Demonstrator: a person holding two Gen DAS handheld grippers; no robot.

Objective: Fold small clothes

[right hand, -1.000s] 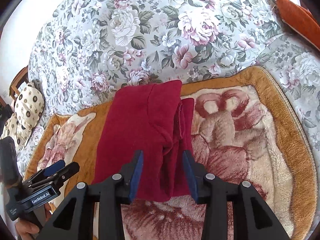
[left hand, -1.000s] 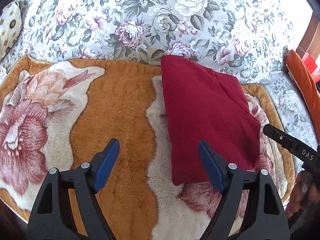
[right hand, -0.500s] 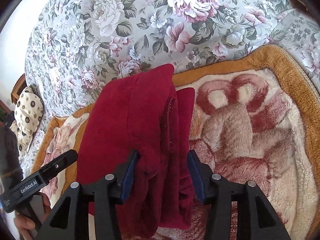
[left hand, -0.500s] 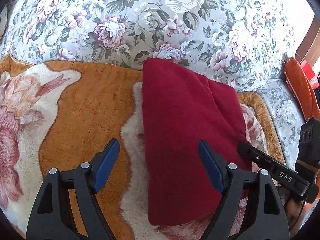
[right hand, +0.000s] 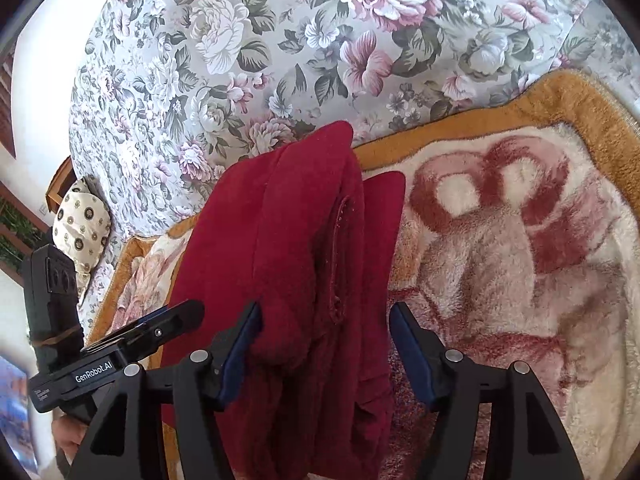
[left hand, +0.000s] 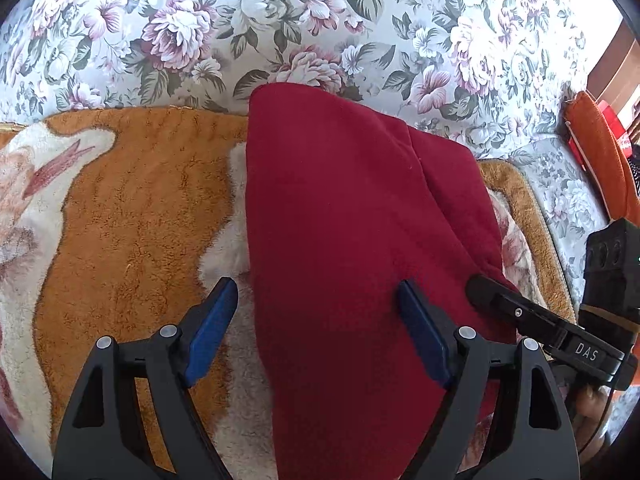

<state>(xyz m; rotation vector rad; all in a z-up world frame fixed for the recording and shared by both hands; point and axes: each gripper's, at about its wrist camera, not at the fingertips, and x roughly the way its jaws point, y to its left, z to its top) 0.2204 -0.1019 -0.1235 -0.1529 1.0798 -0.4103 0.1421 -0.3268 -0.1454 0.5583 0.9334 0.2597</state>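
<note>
A dark red fleece garment (left hand: 340,240) lies folded lengthwise on a fuzzy orange and cream blanket (left hand: 132,220). My left gripper (left hand: 316,324) hangs open just above the garment's near left edge, which runs between its blue pads. My right gripper (right hand: 326,344) straddles the thick folded right side of the garment (right hand: 288,248). Its jaws are opening; the left pad brushes the cloth and the right pad stands apart. One of the right gripper's fingers (left hand: 516,310) rests on the garment's right edge in the left wrist view. The left gripper's fingers (right hand: 168,322) show at the garment's left in the right wrist view.
The blanket (right hand: 520,260) covers a sofa seat with a floral cover (left hand: 320,20) rising behind it. An orange cushion (left hand: 600,152) lies at the far right. A cream patterned cushion (right hand: 80,224) sits at the far left. A hand (right hand: 68,436) holds the left gripper's handle.
Both grippers have come down and closer to the garment. The left one slid right until the garment's edge lay between its jaws. The right jaws have spread wider.
</note>
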